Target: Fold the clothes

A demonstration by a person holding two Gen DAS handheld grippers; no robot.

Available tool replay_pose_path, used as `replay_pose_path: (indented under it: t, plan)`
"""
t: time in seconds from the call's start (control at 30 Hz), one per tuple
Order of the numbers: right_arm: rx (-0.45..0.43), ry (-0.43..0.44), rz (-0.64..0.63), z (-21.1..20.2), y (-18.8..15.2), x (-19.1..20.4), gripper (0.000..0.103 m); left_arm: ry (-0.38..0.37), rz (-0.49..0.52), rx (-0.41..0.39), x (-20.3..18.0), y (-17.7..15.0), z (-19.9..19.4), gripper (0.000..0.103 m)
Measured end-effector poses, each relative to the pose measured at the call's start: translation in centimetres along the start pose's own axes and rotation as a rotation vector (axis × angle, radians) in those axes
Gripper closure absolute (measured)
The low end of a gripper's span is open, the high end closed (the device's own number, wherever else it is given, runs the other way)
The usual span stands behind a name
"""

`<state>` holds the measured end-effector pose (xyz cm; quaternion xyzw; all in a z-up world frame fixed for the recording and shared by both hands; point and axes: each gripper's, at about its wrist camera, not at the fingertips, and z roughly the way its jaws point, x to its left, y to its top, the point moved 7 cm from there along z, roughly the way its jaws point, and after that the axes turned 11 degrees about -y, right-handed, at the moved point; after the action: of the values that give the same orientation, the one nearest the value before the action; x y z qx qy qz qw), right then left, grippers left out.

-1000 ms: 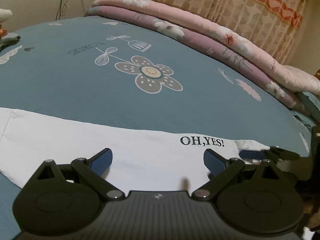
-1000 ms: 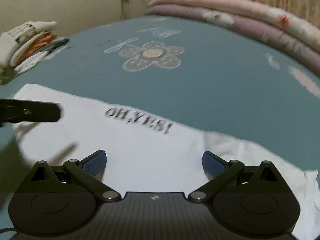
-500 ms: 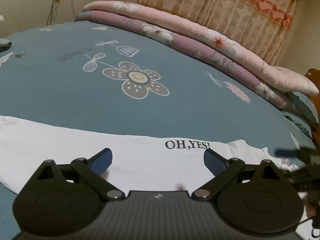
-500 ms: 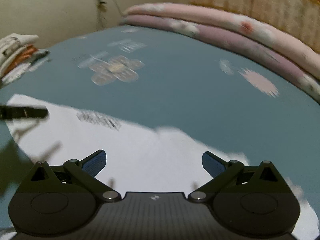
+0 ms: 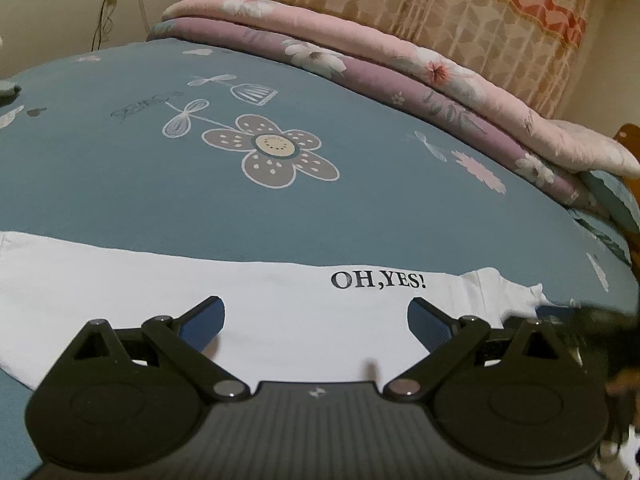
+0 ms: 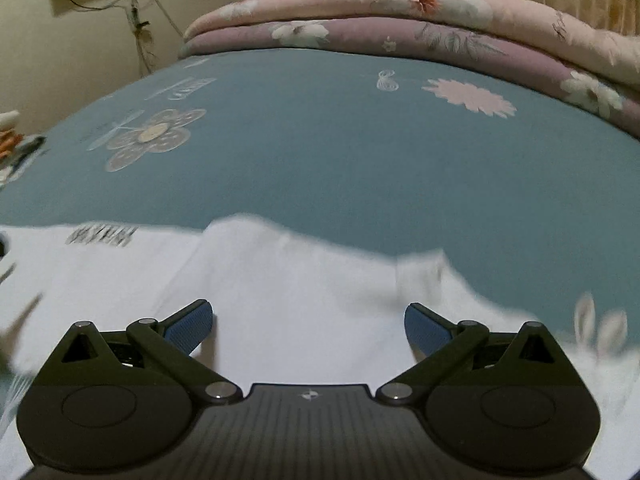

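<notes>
White T-shirt (image 5: pixel 280 320) lies flat on the bed (image 5: pixel 280 216), long axis running crosswise just ahead of both grippers. Left gripper (image 5: pixel 316 316) spread, empty, over the body; right gripper (image 6: pixel 308 320) spread, empty, nearer what is probably the sleeve (image 6: pixel 420 272), blurred.

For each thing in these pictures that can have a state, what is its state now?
left gripper: open, holding nothing, over the shirt.
right gripper: open, holding nothing, over the shirt.
white T-shirt: lying spread on the bed, not gripped.
quilts: folded, stacked along the far edge of the bed.
curtain: drawn shut.
</notes>
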<state>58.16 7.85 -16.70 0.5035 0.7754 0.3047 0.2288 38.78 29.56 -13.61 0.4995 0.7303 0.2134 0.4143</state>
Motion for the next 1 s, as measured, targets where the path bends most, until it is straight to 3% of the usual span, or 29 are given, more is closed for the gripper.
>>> replay_pose_path:
  t: [0.13,0.3,0.37,0.53,0.6,0.73,0.87,1.0]
  plan:
    - [0.008,-0.042,0.019,1.1,1.8,-0.3,0.0,0.006,0.009,-0.002,-0.1,0.0,-0.1,0.005]
    - [-0.007,0.048,0.044,-2.2,0.6,0.8,0.0,0.0,-0.01,-0.009,0.2,0.1,-0.3,0.005]
    - [0.027,0.043,0.026,-1.6,-0.4,1.2,0.0,-0.003,-0.014,-0.011,0.2,0.2,-0.3,0.005]
    - [0.002,-0.019,-0.034,0.8,0.5,0.9,0.0,-0.002,0.001,-0.012,-0.4,0.3,-0.3,0.005]
    - [0.028,-0.017,-0.004,0.3,1.2,0.0,0.0,-0.012,0.012,-0.009,-0.7,0.3,-0.2,0.005]
    - [-0.078,0.015,0.023,-5.5,1.4,-2.7,0.0,-0.017,0.016,0.001,-1.0,0.2,0.0,0.005]
    - [-0.039,0.045,0.157,-7.8,0.0,-6.1,0.0,-0.017,0.02,0.005,-1.3,0.1,-0.1,0.005]
    - [0.003,0.098,0.267,-7.0,-0.8,-7.3,0.0,-0.013,0.026,0.003,-1.4,0.1,-0.2,0.005]
